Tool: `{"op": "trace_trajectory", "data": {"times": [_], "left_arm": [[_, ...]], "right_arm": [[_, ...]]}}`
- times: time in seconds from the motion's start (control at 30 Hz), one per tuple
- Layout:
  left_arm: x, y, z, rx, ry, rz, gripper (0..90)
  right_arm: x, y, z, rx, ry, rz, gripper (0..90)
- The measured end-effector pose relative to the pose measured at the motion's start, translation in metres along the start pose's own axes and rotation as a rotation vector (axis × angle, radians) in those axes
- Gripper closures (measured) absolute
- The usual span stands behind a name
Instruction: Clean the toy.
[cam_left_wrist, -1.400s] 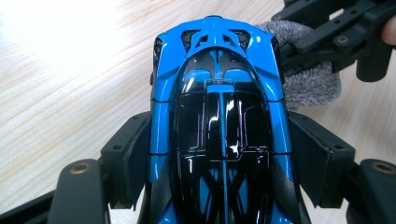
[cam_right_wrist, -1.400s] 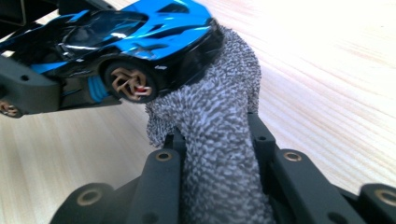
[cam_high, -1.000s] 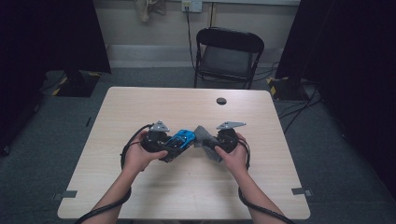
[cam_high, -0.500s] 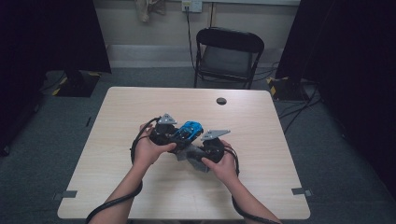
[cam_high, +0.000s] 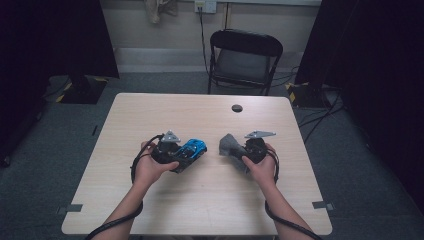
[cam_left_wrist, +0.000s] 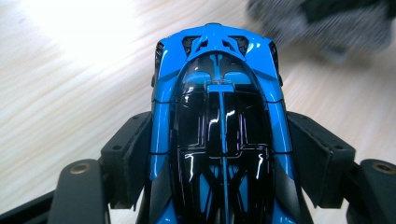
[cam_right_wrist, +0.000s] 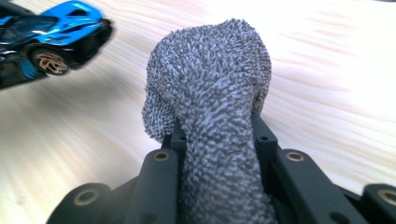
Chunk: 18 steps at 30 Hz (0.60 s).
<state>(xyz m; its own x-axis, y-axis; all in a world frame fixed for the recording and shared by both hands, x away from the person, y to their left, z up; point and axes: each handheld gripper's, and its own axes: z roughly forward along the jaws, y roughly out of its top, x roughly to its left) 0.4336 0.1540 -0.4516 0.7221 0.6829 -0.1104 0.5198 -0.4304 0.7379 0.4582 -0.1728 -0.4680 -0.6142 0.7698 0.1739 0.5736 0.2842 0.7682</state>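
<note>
A blue and black toy sports car (cam_left_wrist: 219, 116) sits clamped by its sides between the jaws of my left gripper (cam_high: 181, 156), just over the table's middle; the car (cam_high: 192, 149) points toward the right hand. My right gripper (cam_high: 239, 152) is shut on a bunched grey fluffy cloth (cam_right_wrist: 210, 93), which sticks out past its jaws and hangs a little apart from the car. In the right gripper view the car (cam_right_wrist: 51, 32) lies at the upper left, blurred. The cloth (cam_high: 230, 146) is a short gap to the right of the car in the high view.
The light wooden table (cam_high: 200, 200) has a small dark round hole (cam_high: 237, 108) near its far edge. A black folding chair (cam_high: 245, 60) stands behind the table. Black cables trail from both grippers toward the person's forearms.
The two hands were close together with cloth against the car. The right hand has since drawn the cloth away to the right, and the left hand with the car shifted slightly left.
</note>
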Motion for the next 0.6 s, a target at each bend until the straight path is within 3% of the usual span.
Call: {"op": "trace_trajectory", "data": {"times": [0.13,0.27,0.6], "left_arm": [[0.012,-0.013,-0.003,0.025,0.038,-0.011,28.1],[0.024,-0.023,-0.005,0.037,0.067,-0.030,28.1],[0.041,-0.036,-0.005,0.060,0.121,-0.026,28.1]], "right_arm": [[-0.017,-0.003,-0.007,0.027,-0.057,-0.013,70.2],[-0.035,-0.008,-0.012,0.030,-0.099,0.014,70.2],[-0.054,-0.020,-0.010,0.057,-0.132,0.031,66.8]]}}
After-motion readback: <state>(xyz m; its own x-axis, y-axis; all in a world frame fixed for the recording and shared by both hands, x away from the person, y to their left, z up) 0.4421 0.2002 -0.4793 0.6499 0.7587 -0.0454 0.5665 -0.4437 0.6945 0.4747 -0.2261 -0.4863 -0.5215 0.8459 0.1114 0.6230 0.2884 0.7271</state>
